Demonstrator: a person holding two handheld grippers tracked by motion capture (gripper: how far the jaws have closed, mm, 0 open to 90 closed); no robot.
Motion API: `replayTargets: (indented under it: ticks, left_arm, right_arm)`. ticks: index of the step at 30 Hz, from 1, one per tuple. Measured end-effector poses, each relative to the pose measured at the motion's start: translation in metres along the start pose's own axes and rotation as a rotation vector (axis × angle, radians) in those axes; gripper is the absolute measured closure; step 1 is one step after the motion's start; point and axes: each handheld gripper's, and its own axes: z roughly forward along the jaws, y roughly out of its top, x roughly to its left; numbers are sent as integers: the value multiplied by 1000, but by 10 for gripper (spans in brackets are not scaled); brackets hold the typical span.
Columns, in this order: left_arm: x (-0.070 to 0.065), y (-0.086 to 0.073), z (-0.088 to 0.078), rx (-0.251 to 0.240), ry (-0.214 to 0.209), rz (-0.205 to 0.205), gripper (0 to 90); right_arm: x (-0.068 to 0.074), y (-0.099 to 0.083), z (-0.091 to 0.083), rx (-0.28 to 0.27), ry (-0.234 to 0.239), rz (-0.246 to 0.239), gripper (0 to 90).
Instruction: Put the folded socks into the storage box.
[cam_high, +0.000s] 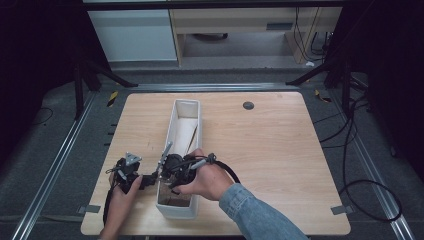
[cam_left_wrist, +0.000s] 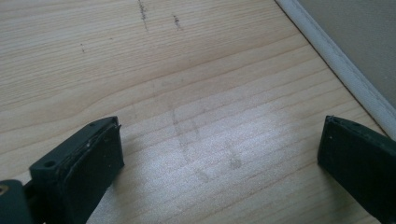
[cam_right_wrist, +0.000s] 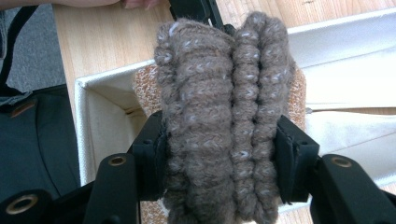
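Note:
A thick brown-grey knitted woollen piece, folded into ribbed rolls, is clamped between the jaws of my right gripper. It hangs over the near end of a long white bin. In the high view a hand holds the right gripper above that end of the bin. My left gripper rests just left of the bin, low over the table. Its jaws stand wide apart with only bare wood between them, and the bin wall runs past on their right.
A speckled orange-brown fabric lies in the bin under the held piece, and something brown shows at the bin's near end. A pale flat sheet lies in the bin's middle. The wooden table has a small dark round cap near its far edge.

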Motion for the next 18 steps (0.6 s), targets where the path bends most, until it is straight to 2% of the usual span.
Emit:
replayTargets:
  ticks: [18]
  left_arm:
    - [0,0,0,0,-1,0,0]
  right_arm:
    - [-1,0,9,7,10,9,446]
